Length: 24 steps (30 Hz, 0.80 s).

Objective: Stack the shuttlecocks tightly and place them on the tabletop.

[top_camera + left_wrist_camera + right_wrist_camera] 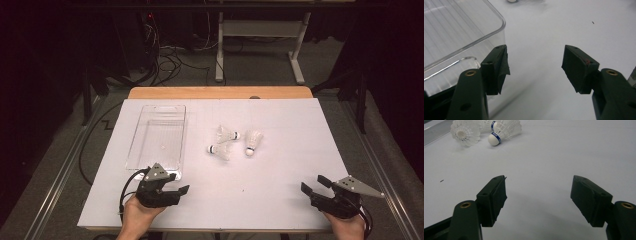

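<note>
High view first: three white shuttlecocks [234, 141] lie close together near the middle of the white table [280, 165], just right of a clear plastic tray [158, 141]. Both grippers sit at the near edge, well apart from the shuttlecocks; the left gripper [176, 186] is at the tray's near end, the right gripper [314, 186] near the right corner, each with jaws parted.

Left gripper view: the left gripper [535, 67] has jaws spread wide, holding nothing, with the tray's [486, 32] rounded corner just beside one jaw.

Right gripper view: the right gripper [539, 197] gapes open and unladen above bare table, the shuttlecocks [486, 131] far ahead at upper left
</note>
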{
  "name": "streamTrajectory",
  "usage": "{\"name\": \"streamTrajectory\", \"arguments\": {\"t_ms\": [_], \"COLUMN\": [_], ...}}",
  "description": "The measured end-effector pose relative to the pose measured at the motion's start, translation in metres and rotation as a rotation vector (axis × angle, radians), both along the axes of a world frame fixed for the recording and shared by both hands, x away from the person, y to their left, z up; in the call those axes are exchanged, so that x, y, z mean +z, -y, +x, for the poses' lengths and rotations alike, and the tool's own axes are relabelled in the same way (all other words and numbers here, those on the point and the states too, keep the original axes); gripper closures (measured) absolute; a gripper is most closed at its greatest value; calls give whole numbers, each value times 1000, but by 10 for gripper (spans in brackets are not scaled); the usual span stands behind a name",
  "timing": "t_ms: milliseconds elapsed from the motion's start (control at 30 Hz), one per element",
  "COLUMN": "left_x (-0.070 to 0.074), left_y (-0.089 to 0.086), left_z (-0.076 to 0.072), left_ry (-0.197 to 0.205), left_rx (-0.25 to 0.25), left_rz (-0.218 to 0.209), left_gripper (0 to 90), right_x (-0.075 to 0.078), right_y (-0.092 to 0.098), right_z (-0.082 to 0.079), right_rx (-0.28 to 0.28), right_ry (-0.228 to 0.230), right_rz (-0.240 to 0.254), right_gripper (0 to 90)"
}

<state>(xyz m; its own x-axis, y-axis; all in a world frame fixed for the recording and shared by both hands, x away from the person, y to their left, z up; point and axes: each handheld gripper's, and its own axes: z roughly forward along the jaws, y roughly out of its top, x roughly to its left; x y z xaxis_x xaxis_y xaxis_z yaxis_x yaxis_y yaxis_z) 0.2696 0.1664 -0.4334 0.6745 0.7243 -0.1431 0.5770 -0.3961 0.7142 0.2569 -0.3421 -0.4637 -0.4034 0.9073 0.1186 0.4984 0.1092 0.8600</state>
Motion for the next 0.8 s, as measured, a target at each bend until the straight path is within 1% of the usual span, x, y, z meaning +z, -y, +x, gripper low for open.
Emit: {"name": "streamTrajectory", "arguments": {"t_ms": [200, 300, 667, 800], "left_x": [-1, -2, -2, -4], "left_y": [-12, -16, -31, -37], "left_z": [-6, -8, -16, -18], "left_ry": [20, 23, 58, 64], "left_rx": [24, 30, 45, 62], "left_rz": [-12, -15, -29, -47], "left_gripper": [373, 368, 347, 346], "right_x": [0, 0, 0, 0], "right_y": [0, 0, -1, -1], "right_z": [0, 0, 0, 1], "right_rx": [0, 2, 1, 0], "right_ry": [0, 0, -1, -2], "right_rz": [-1, -2, -2, -3], "right_gripper": [294, 294, 292, 293]}}
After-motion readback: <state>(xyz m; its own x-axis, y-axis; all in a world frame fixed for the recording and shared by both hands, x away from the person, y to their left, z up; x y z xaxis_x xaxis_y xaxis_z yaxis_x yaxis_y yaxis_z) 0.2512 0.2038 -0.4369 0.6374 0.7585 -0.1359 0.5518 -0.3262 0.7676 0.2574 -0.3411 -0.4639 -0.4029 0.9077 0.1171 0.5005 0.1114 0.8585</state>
